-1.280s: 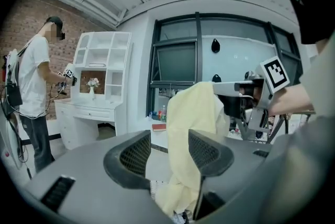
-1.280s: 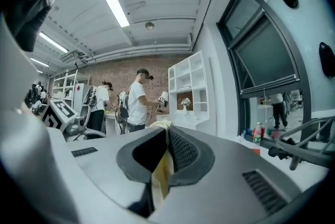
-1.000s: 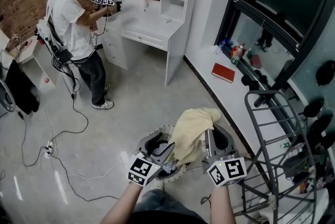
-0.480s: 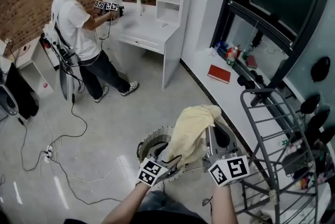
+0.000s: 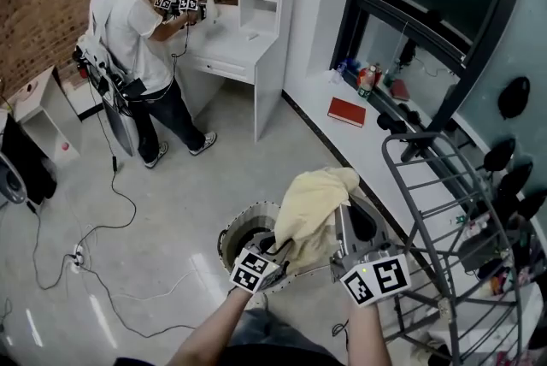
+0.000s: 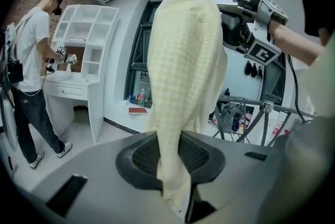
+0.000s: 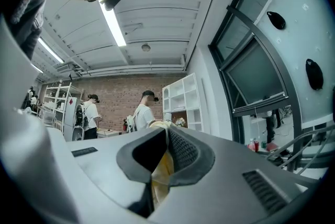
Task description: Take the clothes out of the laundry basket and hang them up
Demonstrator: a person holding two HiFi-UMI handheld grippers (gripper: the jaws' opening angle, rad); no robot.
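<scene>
Head view has the yellow garment (image 5: 312, 200) lifted clear of the laundry basket (image 5: 232, 229), which sits on the floor just below the left gripper (image 5: 279, 248). The right gripper (image 5: 342, 217) is clamped on the cloth's upper part, and the drying rack (image 5: 427, 210) stands just to its right. The left gripper's jaws have just been closing with a lower fold between them, and they now pinch it.

The step in hand looks like a regrasp: getting 2 holds on the garment so it can be spread. The next move, I judge, calls for drawing the 2 grippers apart to open the cloth, then carrying it right and over a rack bar without dragging the loose hem.

Left gripper view shows what the head view cannot: the cloth narrowing into the pads (image 6: 141, 154) and hanging from the right gripper, up and to the right. Right gripper view shows only a sliver of yellow squeezed between its closed jaws, with 2 people far ahead by a brick wall.
</scene>
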